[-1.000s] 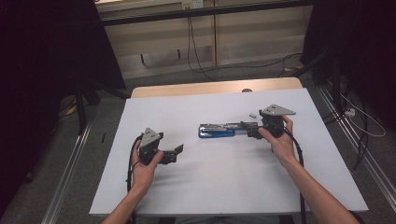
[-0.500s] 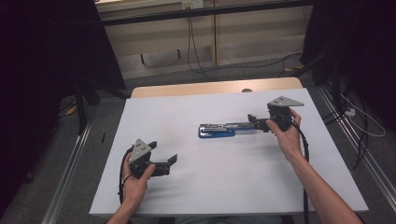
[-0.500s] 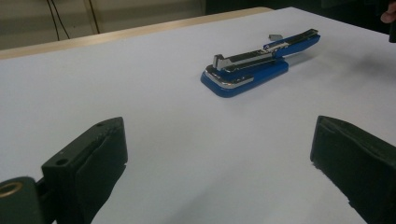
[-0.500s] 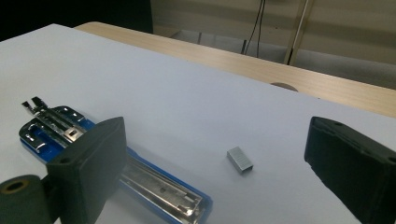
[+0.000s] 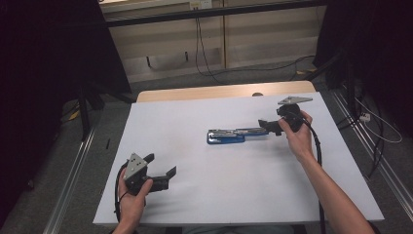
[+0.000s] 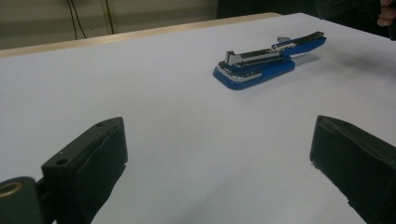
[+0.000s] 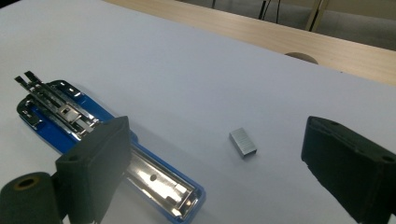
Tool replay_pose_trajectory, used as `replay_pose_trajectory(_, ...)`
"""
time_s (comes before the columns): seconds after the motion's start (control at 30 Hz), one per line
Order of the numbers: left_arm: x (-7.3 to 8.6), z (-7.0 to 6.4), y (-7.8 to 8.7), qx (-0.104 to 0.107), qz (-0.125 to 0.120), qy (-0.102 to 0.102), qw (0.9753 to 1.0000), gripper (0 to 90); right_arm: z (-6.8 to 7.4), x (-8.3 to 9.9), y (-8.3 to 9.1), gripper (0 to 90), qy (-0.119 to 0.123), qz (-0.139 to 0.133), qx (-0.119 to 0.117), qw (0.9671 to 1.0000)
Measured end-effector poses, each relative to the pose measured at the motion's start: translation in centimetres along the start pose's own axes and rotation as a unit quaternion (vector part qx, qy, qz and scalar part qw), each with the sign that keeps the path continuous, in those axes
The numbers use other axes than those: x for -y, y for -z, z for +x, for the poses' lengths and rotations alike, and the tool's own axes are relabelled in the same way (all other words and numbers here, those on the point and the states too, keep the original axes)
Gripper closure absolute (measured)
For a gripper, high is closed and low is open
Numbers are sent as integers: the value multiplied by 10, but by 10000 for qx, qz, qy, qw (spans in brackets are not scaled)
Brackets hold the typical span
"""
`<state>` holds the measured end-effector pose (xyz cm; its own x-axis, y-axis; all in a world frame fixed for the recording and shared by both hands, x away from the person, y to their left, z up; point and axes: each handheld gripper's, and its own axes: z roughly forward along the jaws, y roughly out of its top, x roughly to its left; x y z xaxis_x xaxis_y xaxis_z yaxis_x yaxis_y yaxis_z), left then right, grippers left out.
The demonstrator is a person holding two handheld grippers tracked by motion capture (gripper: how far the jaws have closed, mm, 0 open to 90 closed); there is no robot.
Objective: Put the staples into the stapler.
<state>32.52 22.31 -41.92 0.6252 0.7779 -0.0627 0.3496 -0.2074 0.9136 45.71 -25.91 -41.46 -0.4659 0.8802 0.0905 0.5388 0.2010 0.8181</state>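
Your two grippers are both open, and the blue stapler (image 5: pixel 237 134) lies unfolded on the white table (image 5: pixel 204 195).

The stapler rests flat near the middle of the table, with its top arm swung open so that the metal staple channel (image 7: pixel 154 175) is showing. Your right gripper (image 5: pixel 271 126) is at the right end of the stapler, its jaws spread wide and holding nothing; in the right gripper view one jaw stands over the stapler's open channel. A small block of staples (image 7: pixel 243 142) lies on the table just beside the stapler, between those two jaws. Your left gripper (image 5: pixel 160 165) is well apart from the stapler, toward the near left corner of the table, its jaws also spread wide and empty; in the left gripper view the stapler lies far ahead of them.
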Motion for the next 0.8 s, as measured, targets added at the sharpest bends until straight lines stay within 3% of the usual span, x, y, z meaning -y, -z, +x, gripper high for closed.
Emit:
replay_pose_trajectory(0.17, 3, -2, 4, -23, 8, -62, 10000, 42, -7, -10, -2, 87, 2, 124, -87, 9999)
replay_pose_trajectory(0.3, 7, -3, 7, -27, 171, -179, 9997, 41, -14, -14, -8, 101, 98, 380, -130, 9991)
replay_pose_trajectory(0.43, 7, -2, 7, -67, 141, -128, 9998, 41, -18, -12, -16, 87, 31, 456, -133, 9989)
replay_pose_trajectory(0.5, 7, -3, 7, -89, 163, -136, 9997, 41, -19, -12, -24, 94, 102, 669, -126, 9976)
replay_pose_trajectory(0.67, 8, -1, 8, -126, 154, -80, 9998, 41, -18, -14, -36, 88, 252, 783, -85, 9966)
replay_pose_trajectory(0.8, 8, -2, 7, -52, 178, -121, 9998, 40, -20, -16, -43, 89, 279, 1045, -68, 9941)
